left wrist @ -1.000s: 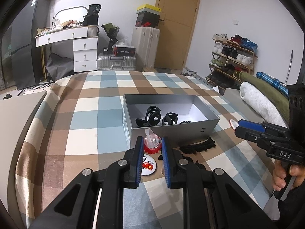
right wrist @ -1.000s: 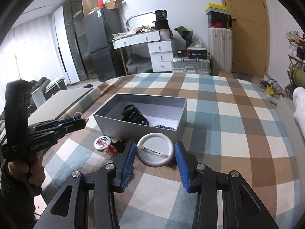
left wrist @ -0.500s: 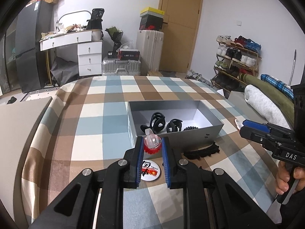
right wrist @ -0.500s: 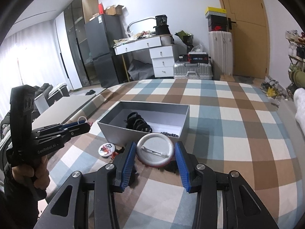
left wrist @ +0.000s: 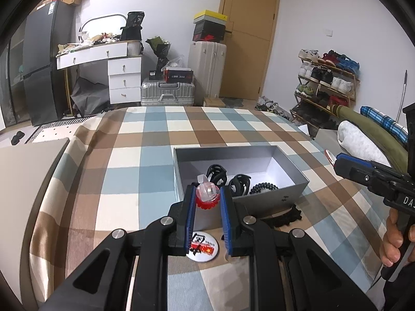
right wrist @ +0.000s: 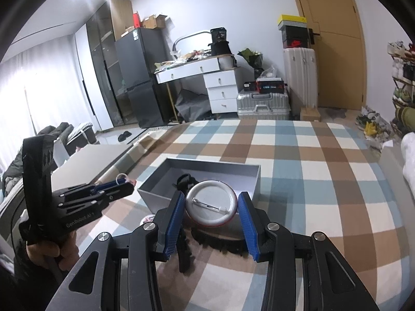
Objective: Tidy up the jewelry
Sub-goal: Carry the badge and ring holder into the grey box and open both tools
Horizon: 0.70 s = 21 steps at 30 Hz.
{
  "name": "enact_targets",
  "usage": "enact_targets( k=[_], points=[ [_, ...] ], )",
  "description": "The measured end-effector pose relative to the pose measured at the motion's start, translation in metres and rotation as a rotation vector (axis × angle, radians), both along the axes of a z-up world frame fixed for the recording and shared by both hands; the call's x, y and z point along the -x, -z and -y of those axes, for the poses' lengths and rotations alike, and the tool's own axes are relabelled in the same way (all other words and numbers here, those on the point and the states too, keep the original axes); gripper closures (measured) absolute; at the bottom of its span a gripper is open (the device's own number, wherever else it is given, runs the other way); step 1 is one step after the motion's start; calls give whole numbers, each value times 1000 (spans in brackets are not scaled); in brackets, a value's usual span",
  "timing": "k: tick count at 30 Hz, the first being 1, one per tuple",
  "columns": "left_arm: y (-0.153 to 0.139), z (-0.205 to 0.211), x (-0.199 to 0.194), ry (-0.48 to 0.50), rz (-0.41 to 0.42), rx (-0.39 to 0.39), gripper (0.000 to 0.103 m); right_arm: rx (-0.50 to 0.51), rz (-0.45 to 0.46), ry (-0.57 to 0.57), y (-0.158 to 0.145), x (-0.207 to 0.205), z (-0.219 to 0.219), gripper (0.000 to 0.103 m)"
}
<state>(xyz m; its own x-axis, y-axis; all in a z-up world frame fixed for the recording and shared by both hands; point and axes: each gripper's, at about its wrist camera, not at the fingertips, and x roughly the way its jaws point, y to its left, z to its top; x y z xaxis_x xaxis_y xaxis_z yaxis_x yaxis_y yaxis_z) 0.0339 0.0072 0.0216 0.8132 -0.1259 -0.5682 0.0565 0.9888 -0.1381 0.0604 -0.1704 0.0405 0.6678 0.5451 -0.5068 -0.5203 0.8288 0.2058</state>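
Two grips: left gripper [left wrist: 206,202] clamped on a small clear-and-red ring [left wrist: 206,195], right gripper [right wrist: 211,208] pinching a round pin badge [right wrist: 211,202] by its rim. Both above the near wall of the grey box [left wrist: 290,191], at twelve o'clock. Best carried past the wall, lowered clear of the black hair clips [left wrist: 216,175], then released. Since a second ago, box drawn closer and lower; grips unchanged.
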Motion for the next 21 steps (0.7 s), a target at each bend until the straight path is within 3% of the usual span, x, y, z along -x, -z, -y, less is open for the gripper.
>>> enact_targets(
  k=[9, 21],
  points=[
    [-3, -6, -12, -18, 2, -1, 89, -60, -33, 24, -5, -18, 1, 61],
    [2, 3, -29, 5, -5, -2, 90, -133, -123, 41, 18, -36, -5, 61]
  ],
)
